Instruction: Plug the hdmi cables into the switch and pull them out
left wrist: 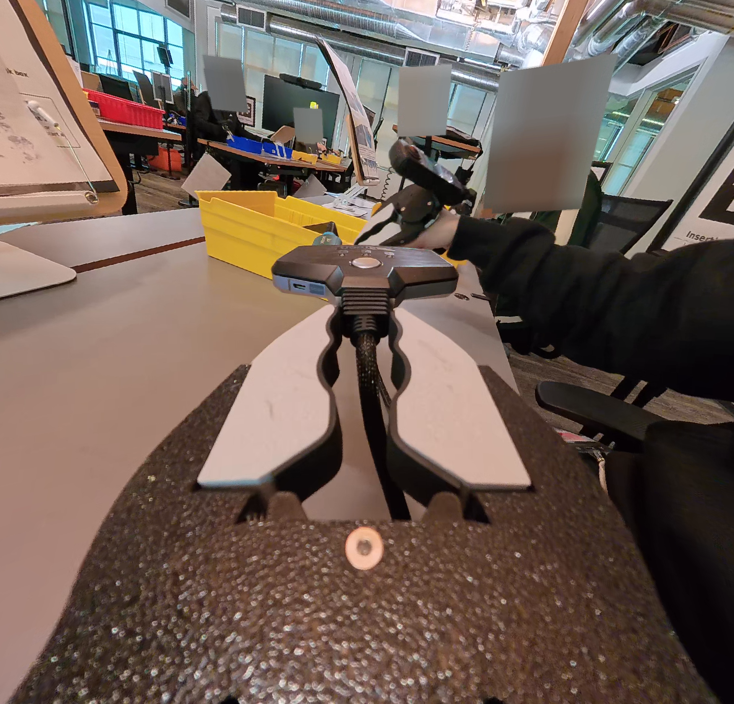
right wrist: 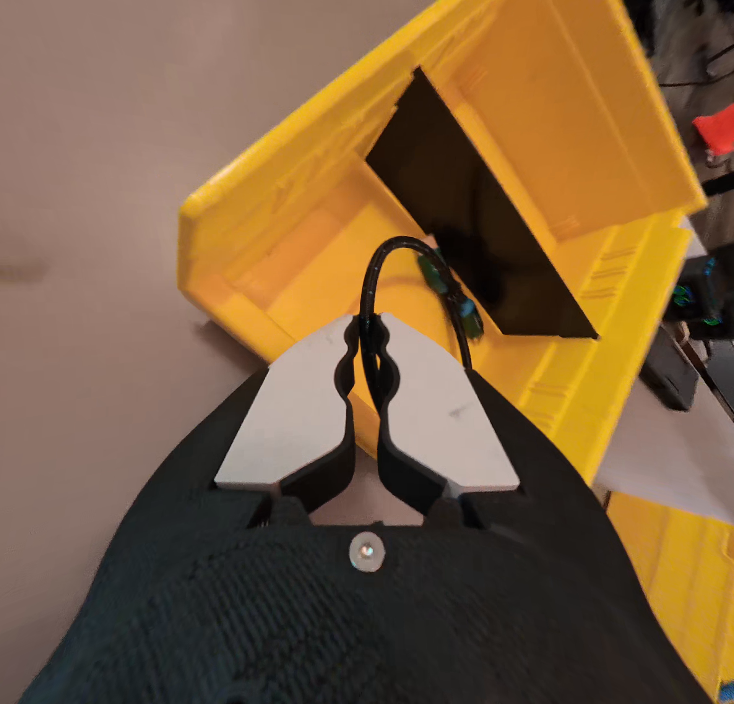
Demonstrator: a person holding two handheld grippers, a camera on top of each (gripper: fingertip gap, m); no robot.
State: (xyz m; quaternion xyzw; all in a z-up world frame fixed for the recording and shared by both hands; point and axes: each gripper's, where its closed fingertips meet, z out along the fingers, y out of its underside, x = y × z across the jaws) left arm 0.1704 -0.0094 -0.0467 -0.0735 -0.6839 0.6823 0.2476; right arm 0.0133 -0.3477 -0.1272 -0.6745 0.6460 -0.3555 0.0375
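Note:
The black HDMI switch (left wrist: 365, 266) with a silver button sits level just past my left gripper (left wrist: 364, 319). That gripper is shut on the ribbed collar of the switch's black braided cable (left wrist: 369, 375). My right gripper (right wrist: 367, 319) is shut on a thin black HDMI cable (right wrist: 381, 248). This cable loops up over the yellow bin (right wrist: 278, 192), and its green-teal plug (right wrist: 460, 299) hangs free over the bin. In the left wrist view the right gripper (left wrist: 381, 228) is held just behind the switch, with a teal plug (left wrist: 326, 237) showing at the switch's far edge.
The yellow bin (left wrist: 238, 224) stands on the grey table (left wrist: 119, 347) behind the switch, with a black divider (right wrist: 476, 208) inside. A document stand (left wrist: 39, 129) is at the left. A black sleeve (left wrist: 595, 288) and a chair armrest (left wrist: 588, 411) are at the right.

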